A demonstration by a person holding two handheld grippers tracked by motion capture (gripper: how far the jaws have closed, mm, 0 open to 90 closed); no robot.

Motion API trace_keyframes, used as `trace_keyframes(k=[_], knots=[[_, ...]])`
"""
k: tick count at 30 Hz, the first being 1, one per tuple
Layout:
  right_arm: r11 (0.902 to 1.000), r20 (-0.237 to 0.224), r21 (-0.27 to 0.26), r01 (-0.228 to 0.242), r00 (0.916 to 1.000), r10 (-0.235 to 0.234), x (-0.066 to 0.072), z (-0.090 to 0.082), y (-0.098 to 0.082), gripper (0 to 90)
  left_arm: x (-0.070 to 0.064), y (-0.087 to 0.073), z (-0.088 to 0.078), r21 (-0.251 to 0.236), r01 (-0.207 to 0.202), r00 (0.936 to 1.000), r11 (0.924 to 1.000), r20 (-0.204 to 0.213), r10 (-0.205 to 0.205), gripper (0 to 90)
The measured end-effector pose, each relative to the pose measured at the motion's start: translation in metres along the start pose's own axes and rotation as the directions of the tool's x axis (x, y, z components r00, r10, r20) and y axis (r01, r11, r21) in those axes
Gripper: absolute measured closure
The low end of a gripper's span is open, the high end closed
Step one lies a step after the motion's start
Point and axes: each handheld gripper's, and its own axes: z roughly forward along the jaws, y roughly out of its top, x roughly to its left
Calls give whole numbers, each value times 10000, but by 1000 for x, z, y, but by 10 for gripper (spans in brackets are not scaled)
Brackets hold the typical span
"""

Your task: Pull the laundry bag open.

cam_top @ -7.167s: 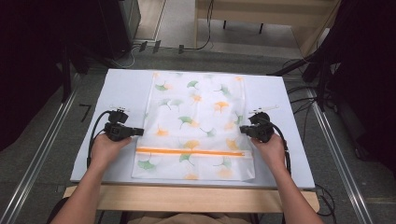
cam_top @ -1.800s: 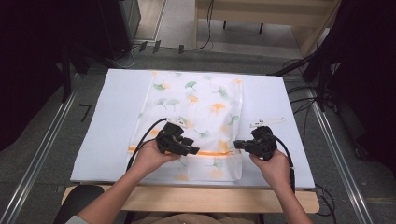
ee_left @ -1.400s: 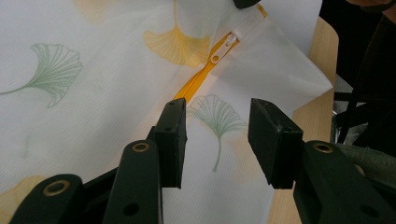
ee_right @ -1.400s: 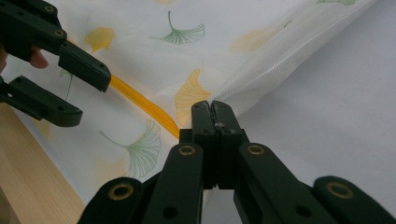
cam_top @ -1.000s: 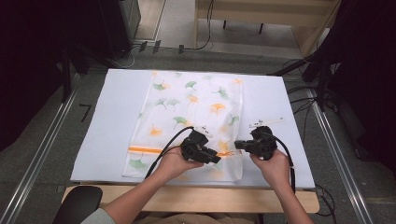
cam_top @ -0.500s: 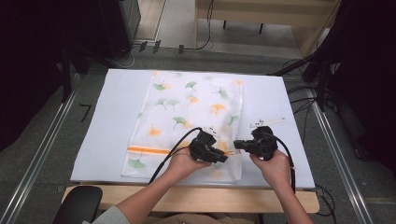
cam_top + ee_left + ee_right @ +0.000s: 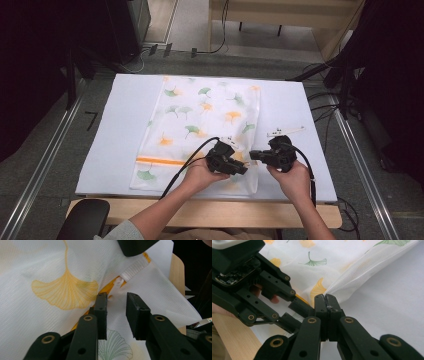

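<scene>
A white mesh bag [image 7: 200, 125] printed with green and orange ginkgo leaves lies flat on the white table [image 7: 110, 130], its orange zipper band [image 7: 160, 161] running across near the edge closest to the person. The left gripper [image 7: 239, 169] rests over the bag's near right part, just past the end of the orange band, its black cable looping back across the bag toward the forearm. The right gripper [image 7: 255, 155] sits at the bag's near right edge, pointing at the left one, their tips almost meeting. A small white strip [image 7: 285, 132] lies on the table just right of the bag.
</scene>
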Motion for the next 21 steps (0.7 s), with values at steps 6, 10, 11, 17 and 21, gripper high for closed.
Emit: trace_keyframes(k=[6, 10, 11, 17, 21], knots=[[10000, -61, 24, 20, 10000, -20, 1, 1, 0, 900, 1, 2, 2, 5, 244, 9997, 9997, 73, -244, 764], [10000, -98, 75, 36, 9999, -35, 2, 2, 0, 900, 2, 3, 0, -135, 424, 9991, 9990, 50, -423, 840], [10000, -111, 54, 39, 9999, -38, 2, 1, 0, 900, 3, 3, 0, -93, 492, 9987, 9987, 98, -491, 859], [10000, -112, 13, 25, 9999, -25, 2, 1, 0, 900, 3, 4, 0, -91, 534, 9984, 9985, 208, -532, 893], [10000, -144, 13, 42, 9999, -41, 2, 1, 0, 900, 3, 4, 0, -56, 556, 9984, 9984, 132, -555, 898]])
